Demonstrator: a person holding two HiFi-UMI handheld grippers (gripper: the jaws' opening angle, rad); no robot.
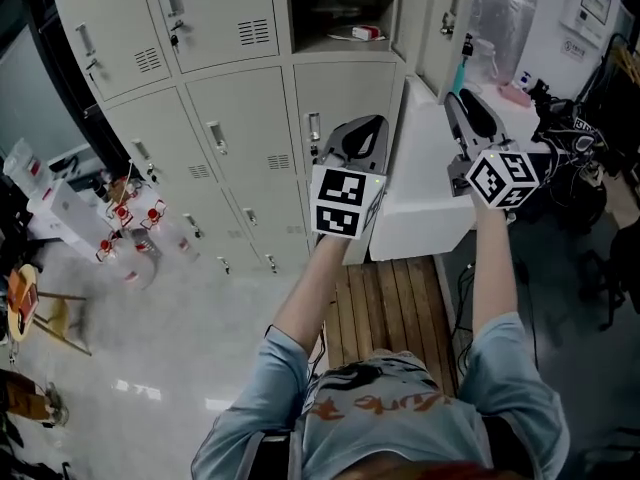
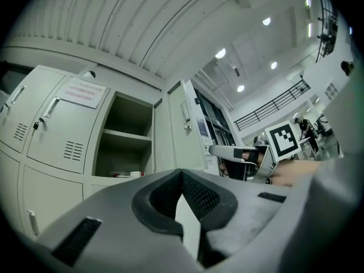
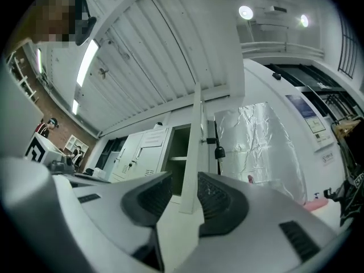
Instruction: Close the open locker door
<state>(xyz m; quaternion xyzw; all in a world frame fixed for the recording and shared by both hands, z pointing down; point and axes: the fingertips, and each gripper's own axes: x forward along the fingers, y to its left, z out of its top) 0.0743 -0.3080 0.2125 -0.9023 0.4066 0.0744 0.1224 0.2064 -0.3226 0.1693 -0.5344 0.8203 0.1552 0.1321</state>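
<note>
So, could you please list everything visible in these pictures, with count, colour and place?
lockers: one bank, light grey, ahead and to the left
open compartment: one, dark inside, top row
small box: one, red and white, on the shelf in the open compartment
locker door: one, light grey, standing open, right of the compartment
block: one, white, below the open door
bench: one, brown wooden slats, in front of the person
bottles: several, clear with red, on the floor at left
plastic sheet: one, clear, far right
left gripper: grey, jaws together, empty
right gripper: grey, jaws apart, door edge in line between them, not pressed
</note>
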